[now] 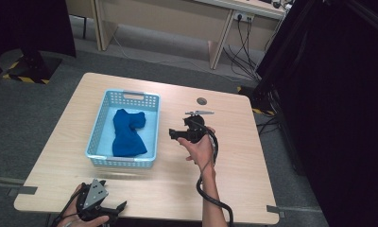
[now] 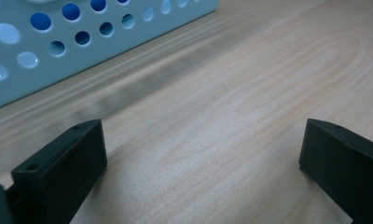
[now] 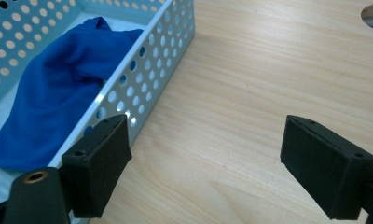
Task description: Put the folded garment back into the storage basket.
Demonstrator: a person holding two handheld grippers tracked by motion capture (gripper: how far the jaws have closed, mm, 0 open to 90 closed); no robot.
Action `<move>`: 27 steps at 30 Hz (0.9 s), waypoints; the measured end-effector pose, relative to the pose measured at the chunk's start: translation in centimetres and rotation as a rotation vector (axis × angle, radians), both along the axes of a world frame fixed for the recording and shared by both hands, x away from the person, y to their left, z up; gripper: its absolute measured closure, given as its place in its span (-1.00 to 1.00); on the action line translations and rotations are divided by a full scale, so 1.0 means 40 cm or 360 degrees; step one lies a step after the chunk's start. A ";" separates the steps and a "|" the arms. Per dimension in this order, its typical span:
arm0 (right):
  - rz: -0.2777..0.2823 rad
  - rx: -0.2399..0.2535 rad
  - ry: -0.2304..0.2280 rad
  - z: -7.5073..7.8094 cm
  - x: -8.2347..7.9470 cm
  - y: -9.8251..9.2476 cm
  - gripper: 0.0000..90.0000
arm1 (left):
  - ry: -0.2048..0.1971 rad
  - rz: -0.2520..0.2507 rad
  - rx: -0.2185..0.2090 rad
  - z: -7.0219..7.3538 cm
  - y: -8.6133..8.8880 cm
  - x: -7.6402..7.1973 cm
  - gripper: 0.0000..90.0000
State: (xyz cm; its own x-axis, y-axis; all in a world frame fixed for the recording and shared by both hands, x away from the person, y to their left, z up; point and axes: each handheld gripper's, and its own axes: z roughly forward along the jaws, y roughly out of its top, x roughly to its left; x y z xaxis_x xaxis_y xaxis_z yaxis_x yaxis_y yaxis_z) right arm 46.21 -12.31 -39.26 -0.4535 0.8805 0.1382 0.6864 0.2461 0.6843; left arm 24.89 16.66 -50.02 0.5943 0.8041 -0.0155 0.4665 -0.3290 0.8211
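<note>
Blue cloth lying in the basket just left of the right hand-held gripper, jaws apart, cloth's near end cut off, left hand-held gripper at the surface edge, jaws apart, partly cut off

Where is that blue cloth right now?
In the high view the blue cloth lies inside the light blue basket on the table's left half, left of the right hand-held gripper.

I am counting one basket sitting on the surface, and one blue cloth lying in it. I am holding two grippers, the left gripper and the right gripper, each carrying two black fingers.
</note>
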 end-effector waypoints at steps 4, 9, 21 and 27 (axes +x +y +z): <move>-0.0009 0.0000 0.0005 -0.007 -0.003 -0.012 -0.64 | -0.0001 0.0002 -0.0003 0.000 0.000 0.000 -1.00; -0.0012 -0.0006 0.0013 -0.019 -0.006 -0.021 -0.64 | 0.0000 0.0000 0.0000 0.000 0.000 0.000 -1.00; -0.0021 -0.0016 0.0045 -0.059 -0.013 -0.048 -0.64 | 0.0000 0.0000 0.0000 0.000 0.000 0.000 -1.00; -0.0040 -0.0024 0.0063 -0.080 -0.019 -0.069 -0.64 | 0.0000 0.0000 0.0000 0.000 0.000 0.000 -1.00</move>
